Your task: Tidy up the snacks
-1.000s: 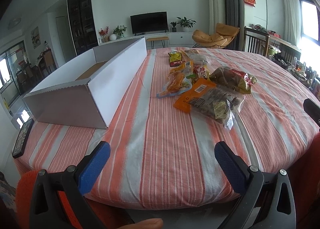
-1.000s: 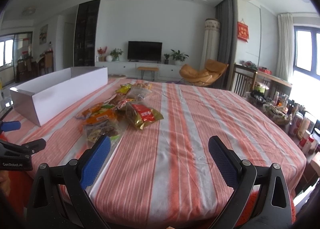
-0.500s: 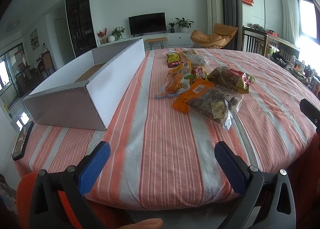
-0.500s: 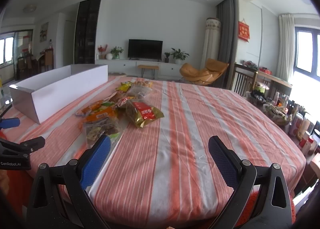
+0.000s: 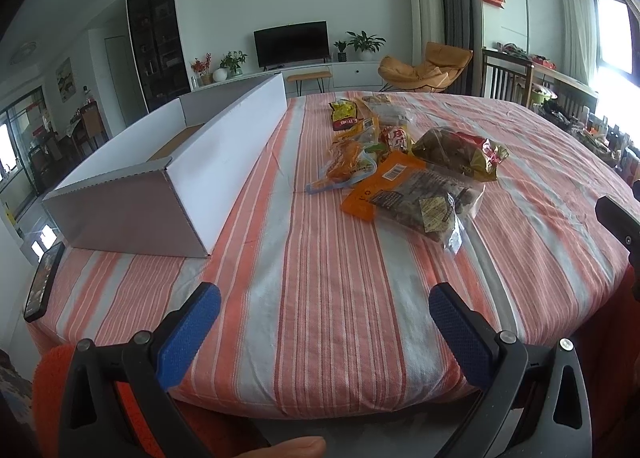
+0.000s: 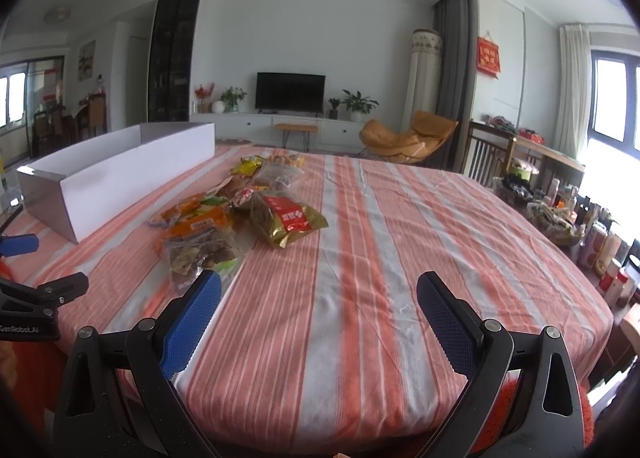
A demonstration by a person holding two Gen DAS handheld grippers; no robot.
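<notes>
Several snack bags lie in a loose pile mid-table: an orange and clear bag (image 5: 412, 198) nearest, a gold and red bag (image 5: 460, 152) behind it, a yellow bag (image 5: 345, 114) at the far end. The pile also shows in the right wrist view, with the orange bag (image 6: 200, 242) and the gold and red bag (image 6: 286, 220). A long white open box (image 5: 168, 170) lies on the left of the table; it also shows in the right wrist view (image 6: 116, 178). My left gripper (image 5: 324, 298) is open and empty at the near table edge. My right gripper (image 6: 318, 284) is open and empty, right of the pile.
The table wears an orange and white striped cloth (image 5: 320, 258). A dark phone (image 5: 42, 282) lies at its left edge. A side table with bottles and jars (image 6: 580, 226) stands to the right. An orange lounge chair (image 6: 404, 140) and a TV (image 6: 290, 91) are beyond.
Both grippers have moved slightly forward toward the table; the snacks and box look a little nearer. Both stay open. Nothing on the table has moved.
</notes>
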